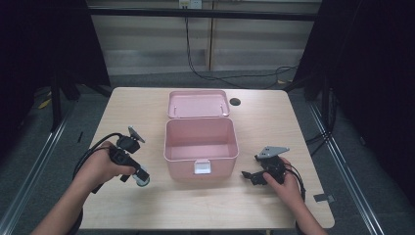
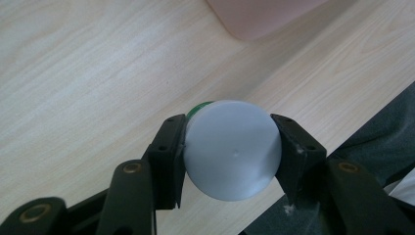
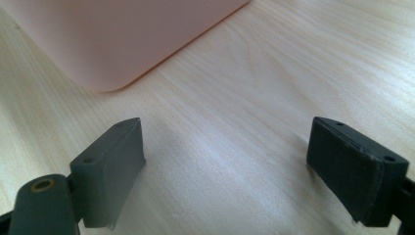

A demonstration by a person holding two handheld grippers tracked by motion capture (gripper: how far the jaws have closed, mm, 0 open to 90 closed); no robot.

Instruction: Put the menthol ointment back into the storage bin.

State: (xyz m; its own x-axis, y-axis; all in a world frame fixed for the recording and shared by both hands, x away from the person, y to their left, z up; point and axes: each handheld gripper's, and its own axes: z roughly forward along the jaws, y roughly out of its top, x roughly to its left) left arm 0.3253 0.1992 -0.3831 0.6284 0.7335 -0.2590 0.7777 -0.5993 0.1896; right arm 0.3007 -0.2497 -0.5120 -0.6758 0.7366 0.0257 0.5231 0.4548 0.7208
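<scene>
An open pink box (image 1: 201, 145) stands in the middle of the table, its lid (image 1: 198, 103) lying back behind it. My left gripper (image 1: 142, 179) is to the left of the box, shut on a round white cap (image 2: 232, 149) of a small container with a green rim (image 2: 198, 106) showing behind it; both pads press its sides. It hangs just above the wood. My right gripper (image 1: 246, 175) rests to the right of the box, open, nothing between its fingers (image 3: 110, 166). A corner of the pink box (image 3: 117, 39) lies ahead of them.
A light wooden table (image 1: 147, 210) with rounded corners carries everything. A dark round hole (image 1: 235, 102) sits near the back edge. Cables run along the floor behind. Bare wood lies in front of the box and to both sides.
</scene>
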